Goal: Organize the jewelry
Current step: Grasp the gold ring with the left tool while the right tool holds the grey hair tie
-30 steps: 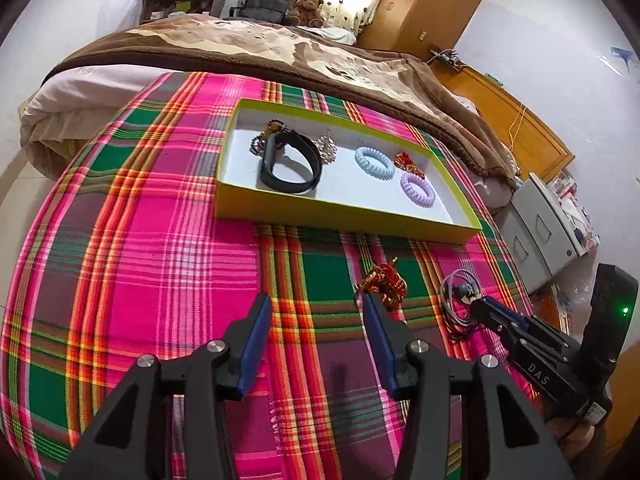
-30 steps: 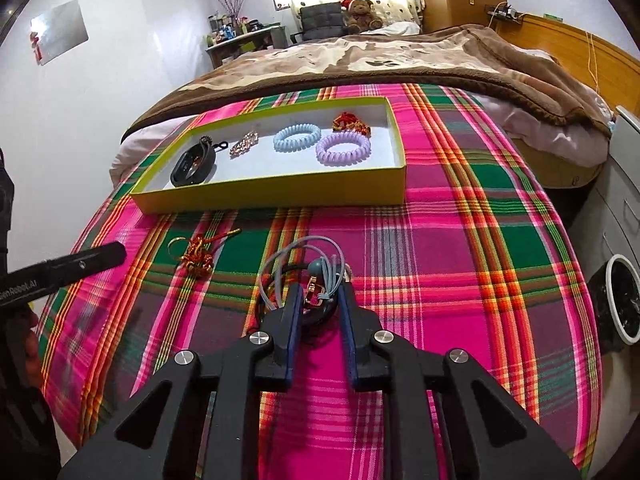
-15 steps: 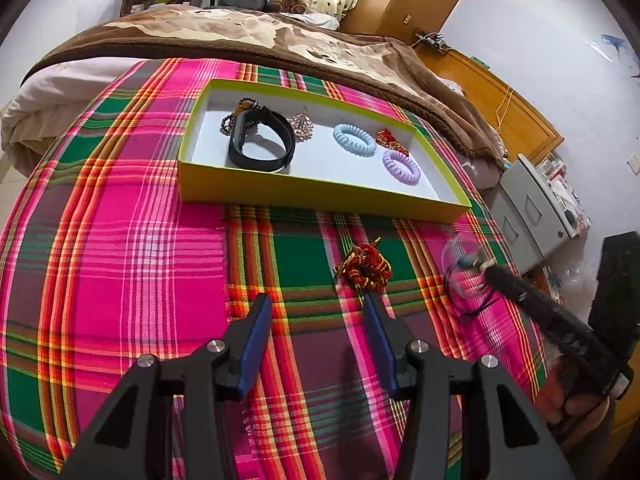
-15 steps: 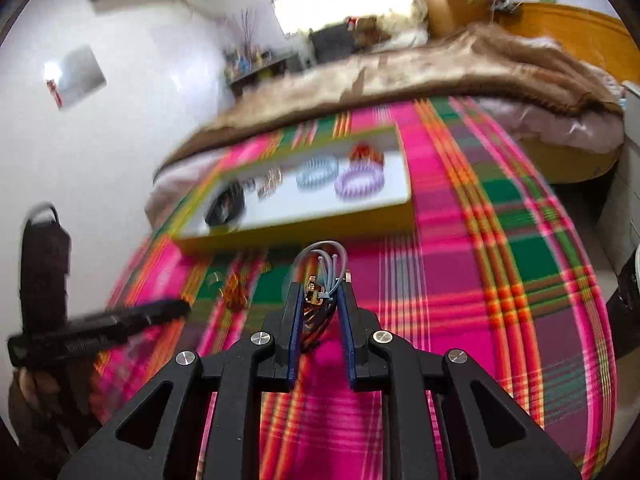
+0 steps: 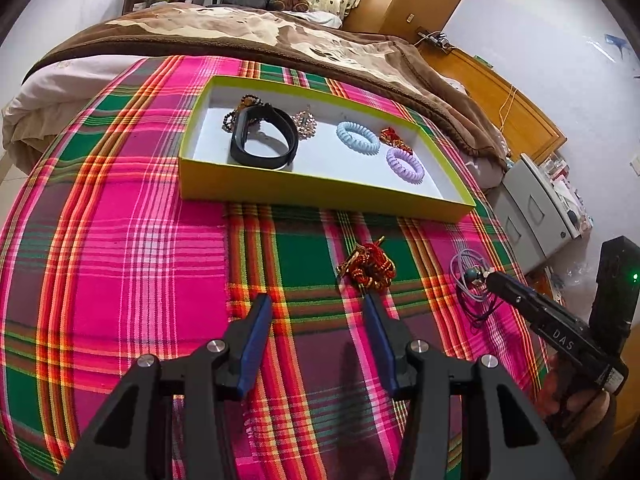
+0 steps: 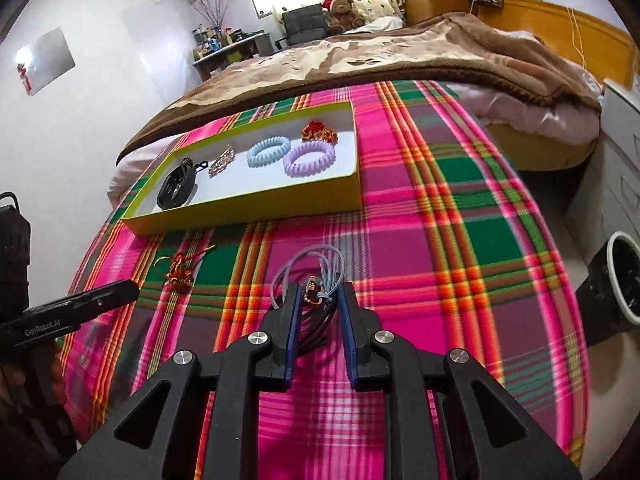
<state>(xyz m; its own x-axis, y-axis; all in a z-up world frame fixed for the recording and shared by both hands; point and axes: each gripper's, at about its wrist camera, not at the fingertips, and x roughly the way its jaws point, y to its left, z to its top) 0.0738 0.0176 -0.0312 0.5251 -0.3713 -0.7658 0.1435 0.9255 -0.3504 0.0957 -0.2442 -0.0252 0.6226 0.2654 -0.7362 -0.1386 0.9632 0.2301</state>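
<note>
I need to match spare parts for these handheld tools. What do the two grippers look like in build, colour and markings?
Both are matte black plastic frames with triangular cut-outs and round silver bolt heads at the pivots. Each finger carries a flat dark-blue pad. Seen from the side, the right gripper bears white letters "DAS" and a white sticker, with a black block showing a green light behind it. The left gripper reads "GenRobot.AI" in pale lettering.

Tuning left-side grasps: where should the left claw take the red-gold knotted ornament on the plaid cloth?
Grip the dense knotted middle of the red-gold ornament, coming down from above. It lies flat and loose on the plaid cloth, just ahead of the open left claw; its thin trailing strands would likely slip.
</note>
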